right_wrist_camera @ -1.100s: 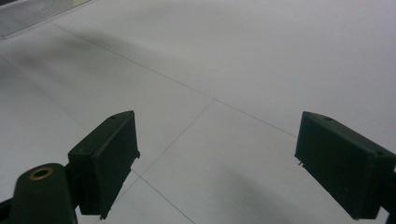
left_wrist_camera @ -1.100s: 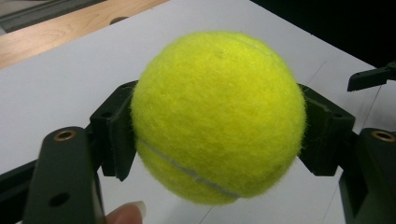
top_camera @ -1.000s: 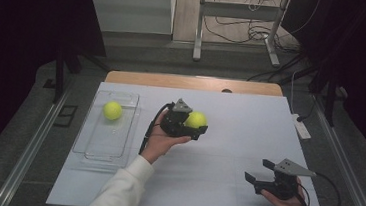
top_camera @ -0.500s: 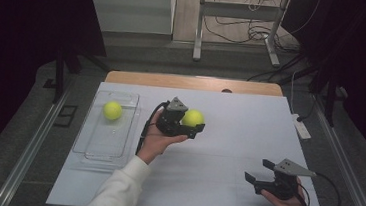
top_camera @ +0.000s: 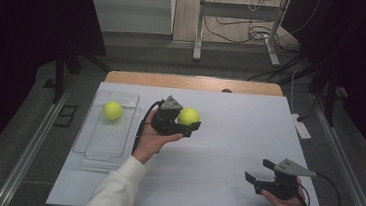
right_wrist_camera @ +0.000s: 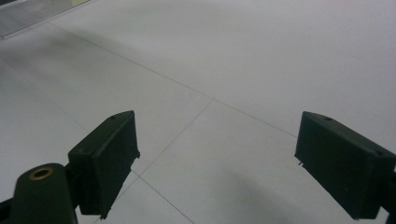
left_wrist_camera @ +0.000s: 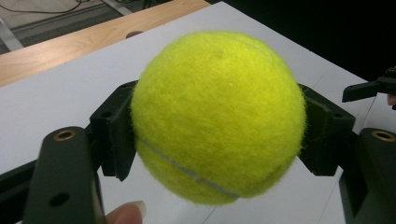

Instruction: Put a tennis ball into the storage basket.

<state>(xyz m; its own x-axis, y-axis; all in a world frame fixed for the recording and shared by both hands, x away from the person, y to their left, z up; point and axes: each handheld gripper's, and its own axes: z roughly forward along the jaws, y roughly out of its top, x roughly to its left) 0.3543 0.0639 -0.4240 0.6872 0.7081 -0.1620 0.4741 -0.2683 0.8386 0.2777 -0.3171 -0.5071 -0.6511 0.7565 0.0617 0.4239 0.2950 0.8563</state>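
No readable text, label or number anywhere (the tennis ball (left_wrist_camera: 217, 116) included).

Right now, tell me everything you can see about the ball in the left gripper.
The ball is a yellow-green tennis ball with a fuzzy felt surface and a pale curved seam across its lower half. It looks whole and clean. The left gripper is shut on it, one black pad pressing each side, holding it off the white table, right of the clear tray. Nothing else touches it.
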